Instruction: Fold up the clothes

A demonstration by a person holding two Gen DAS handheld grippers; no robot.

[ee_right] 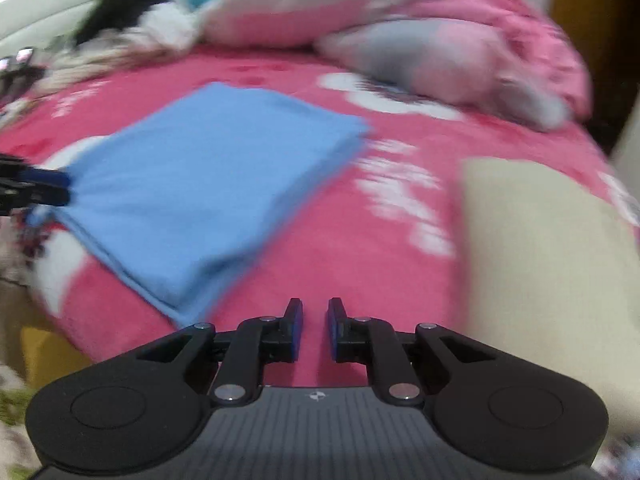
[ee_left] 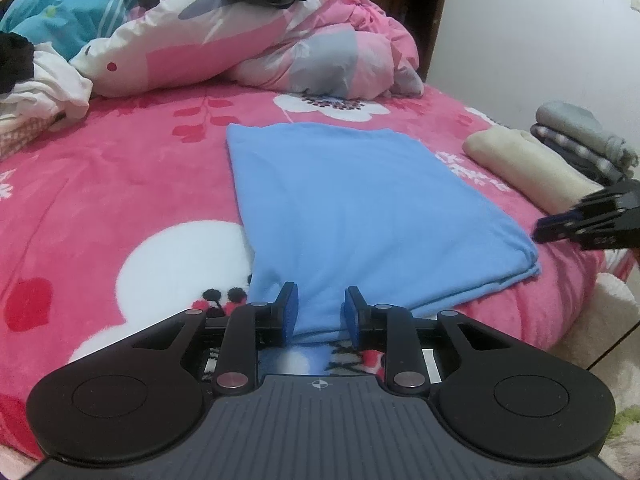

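Evenly lit; right view smeared (fisheye-bent edges).

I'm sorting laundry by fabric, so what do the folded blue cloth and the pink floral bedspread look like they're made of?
The blue cloth looks like thin, matte cotton jersey: smooth, with soft, limp folded edges. The pink bedspread looks like plush fleece: a fuzzy, slightly shiny nap. Both are guesses from appearance.
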